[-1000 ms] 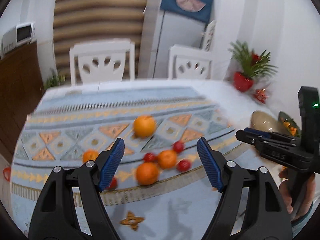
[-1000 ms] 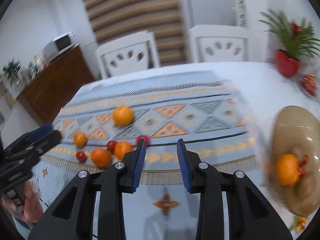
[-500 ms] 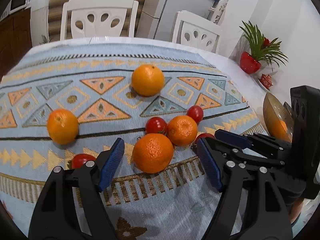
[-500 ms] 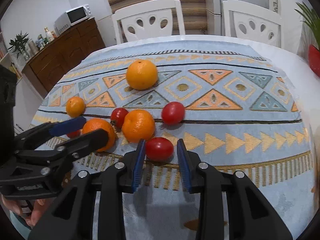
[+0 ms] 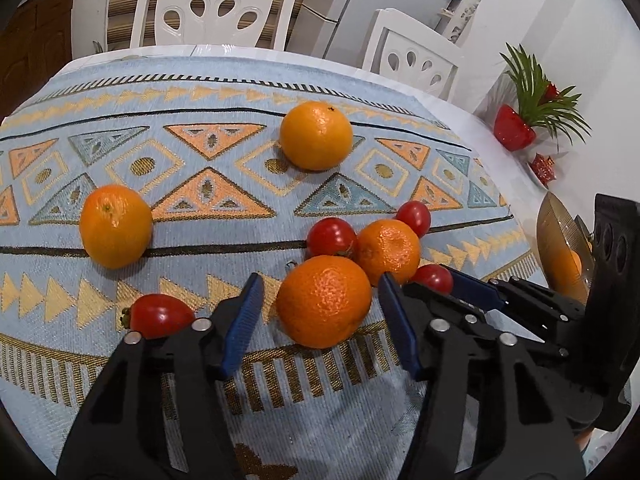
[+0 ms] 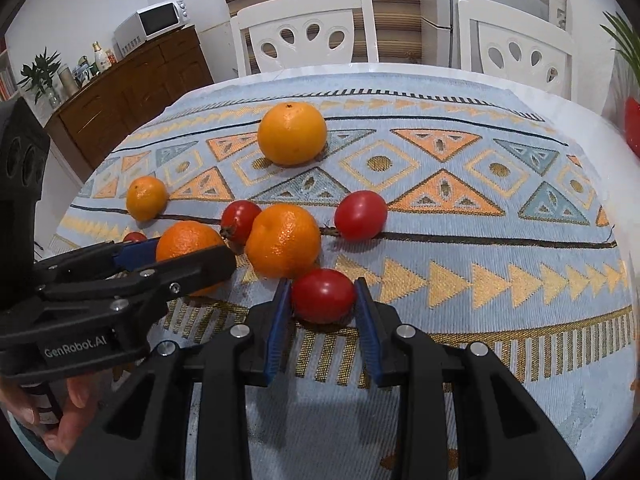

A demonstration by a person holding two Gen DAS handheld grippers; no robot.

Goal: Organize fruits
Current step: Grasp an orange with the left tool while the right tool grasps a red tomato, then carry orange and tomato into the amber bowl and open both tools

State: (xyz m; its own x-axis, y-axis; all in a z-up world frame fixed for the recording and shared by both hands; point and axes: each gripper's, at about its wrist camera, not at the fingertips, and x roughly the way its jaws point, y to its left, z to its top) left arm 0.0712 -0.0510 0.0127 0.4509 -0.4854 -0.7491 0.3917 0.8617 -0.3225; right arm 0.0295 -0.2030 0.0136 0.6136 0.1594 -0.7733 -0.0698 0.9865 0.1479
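- The left hand-held gripper [image 5: 320, 312] is spread wide, its blue pads either side of the nearest orange [image 5: 324, 302] but apparently clear of the peel.
- The right hand-held gripper [image 6: 320, 300] has its jaws drawn in around a red tomato [image 6: 323, 295]; whether the pads already press on it I cannot tell.
- Progress looks early: a bowl [image 5: 554, 240] off to the left gripper's right holds one orange fruit, while three more oranges and several tomatoes lie loose ahead of both grippers.
- Both fruits being approached rest on the worktop, not yet lifted.
- The worktop wears a pale blue woven cloth [image 6: 460, 184] with orange triangles; its texture should keep fruit from rolling.
- Beyond: two white chairs, a wooden sideboard with a microwave, and a potted plant.
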